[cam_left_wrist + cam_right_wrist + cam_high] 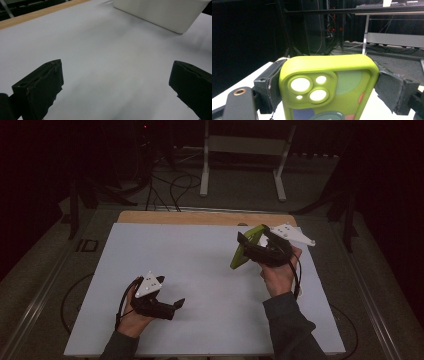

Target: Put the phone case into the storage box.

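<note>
A lime-green phone case [241, 254] with camera cut-outs is held tilted on edge above the right side of the white table sheet [200, 270]. My right gripper [250, 245] is shut on it. In the right gripper view the case [324, 75] stands upright between the two jaws, its back facing the camera, and both pads press its sides at the right gripper [329, 85]. My left gripper [175, 306] rests low at the front left of the sheet and points right. In its own view the left gripper [116, 85] is open, with bare sheet between the jaws.
A wooden table edge [200, 217] runs along the far side of the sheet. A white box-like thing [162, 13] lies ahead of the left gripper. Cables [170, 185] and a white frame's legs [205, 170] stand on the dark floor beyond the table.
</note>
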